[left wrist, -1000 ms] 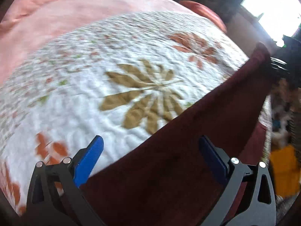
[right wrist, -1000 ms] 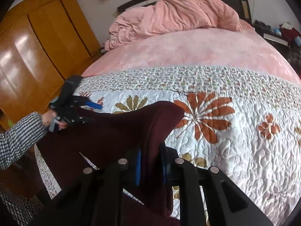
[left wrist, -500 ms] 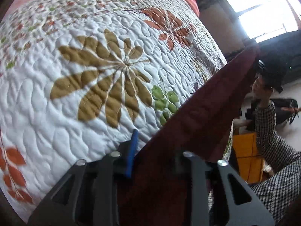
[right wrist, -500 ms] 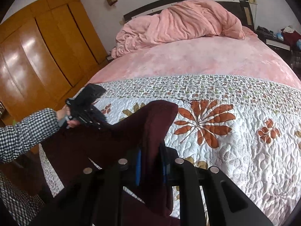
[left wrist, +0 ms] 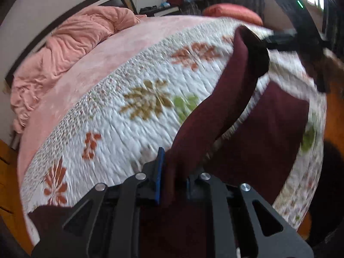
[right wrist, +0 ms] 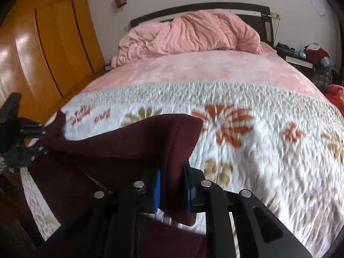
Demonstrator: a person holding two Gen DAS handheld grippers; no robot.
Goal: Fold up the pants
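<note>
Pants (left wrist: 225,111) of maroon cloth hang over the quilt (left wrist: 120,129). Left gripper (left wrist: 173,178) closes on one edge. Right gripper (right wrist: 172,190), jaws easing apart, pinches another.

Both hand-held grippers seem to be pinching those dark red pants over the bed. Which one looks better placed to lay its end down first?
Probably the right hand-held gripper: its jaws are opening around the pants low over the quilt. The left hand-held gripper is closing on its end.
</note>
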